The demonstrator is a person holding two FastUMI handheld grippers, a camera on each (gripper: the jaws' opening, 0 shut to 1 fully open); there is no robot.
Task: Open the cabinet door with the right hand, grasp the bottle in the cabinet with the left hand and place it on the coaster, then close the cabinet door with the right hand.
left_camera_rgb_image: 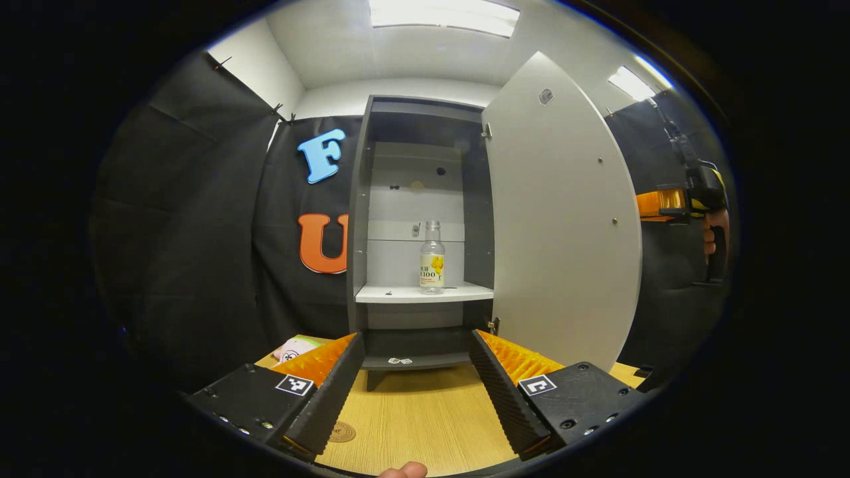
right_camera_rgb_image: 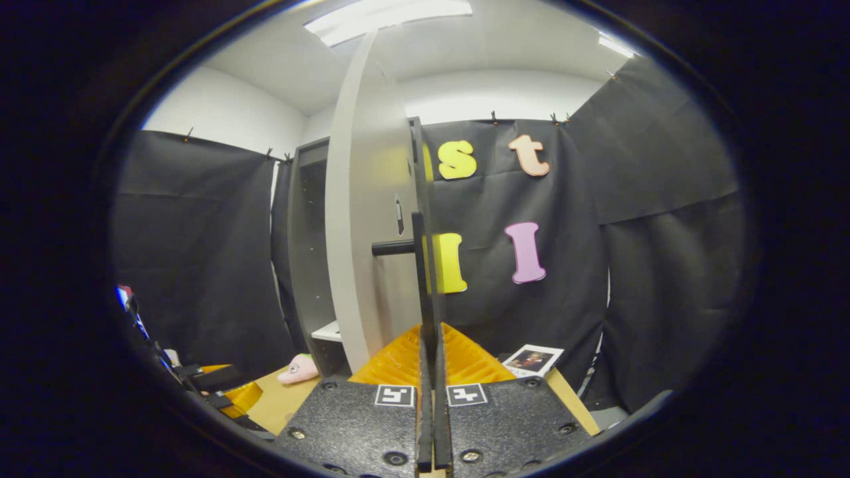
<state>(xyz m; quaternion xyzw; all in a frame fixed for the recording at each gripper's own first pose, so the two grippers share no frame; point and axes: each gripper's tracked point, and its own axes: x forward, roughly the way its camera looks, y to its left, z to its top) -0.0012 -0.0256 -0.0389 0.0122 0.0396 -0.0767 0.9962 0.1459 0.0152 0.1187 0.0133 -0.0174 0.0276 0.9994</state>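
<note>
Bottle (left_camera_rgb_image: 431, 257) stands upright on cabinet shelf (left_camera_rgb_image: 398, 293); cabinet door (left_camera_rgb_image: 564, 219) open. Left hand-held gripper (left_camera_rgb_image: 417, 388) spread; right hand-held gripper (right_camera_rgb_image: 433, 398) pressed together, pinching nothing.

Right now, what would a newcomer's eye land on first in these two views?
First the open cabinet door, swung wide, and the lone bottle upright on the cabinet's white shelf. The left gripper is open and aimed at it above the table. In the right gripper view, the right gripper is shut, in line with the door's black handle.
</note>
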